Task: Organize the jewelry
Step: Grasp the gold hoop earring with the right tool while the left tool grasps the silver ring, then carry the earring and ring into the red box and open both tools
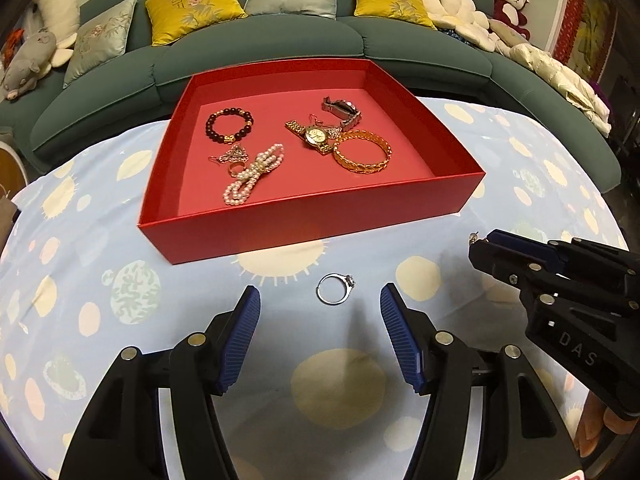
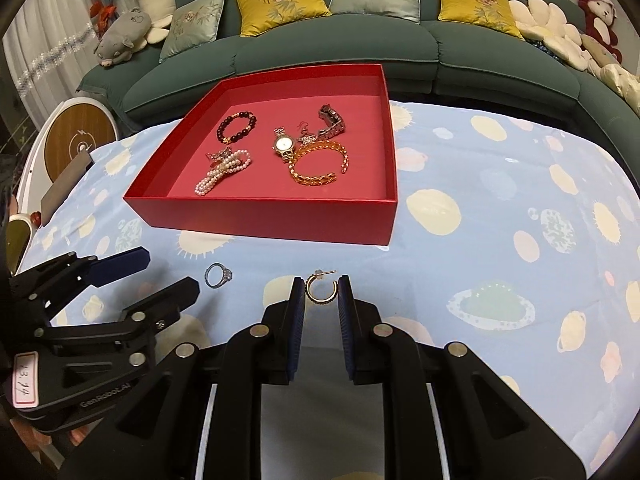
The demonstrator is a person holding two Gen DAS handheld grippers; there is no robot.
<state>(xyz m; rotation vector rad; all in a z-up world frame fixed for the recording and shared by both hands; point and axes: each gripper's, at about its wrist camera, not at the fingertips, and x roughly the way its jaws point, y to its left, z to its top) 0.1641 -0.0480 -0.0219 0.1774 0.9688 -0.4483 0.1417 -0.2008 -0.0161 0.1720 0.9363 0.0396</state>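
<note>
A silver ring with a stone (image 1: 335,289) lies on the spotted blue cloth between the spread fingers of my left gripper (image 1: 320,292), which is open and not touching it. In the right wrist view the ring (image 2: 218,276) sits just right of the left gripper (image 2: 172,272). My right gripper (image 2: 321,283) is shut on a gold hoop earring (image 2: 321,291), pinched between its pads. From the left wrist view the right gripper (image 1: 486,240) shows at the right, the earring's post (image 1: 475,235) poking out at its tip.
A red tray (image 1: 312,216) (image 2: 260,220) stands behind both grippers, holding a dark bead bracelet (image 1: 229,125), a pearl strand (image 1: 252,174), a gold watch (image 1: 316,135), a gold bangle (image 1: 362,152) and a silver watch (image 1: 340,109). A green sofa (image 1: 256,64) with cushions lies beyond the table.
</note>
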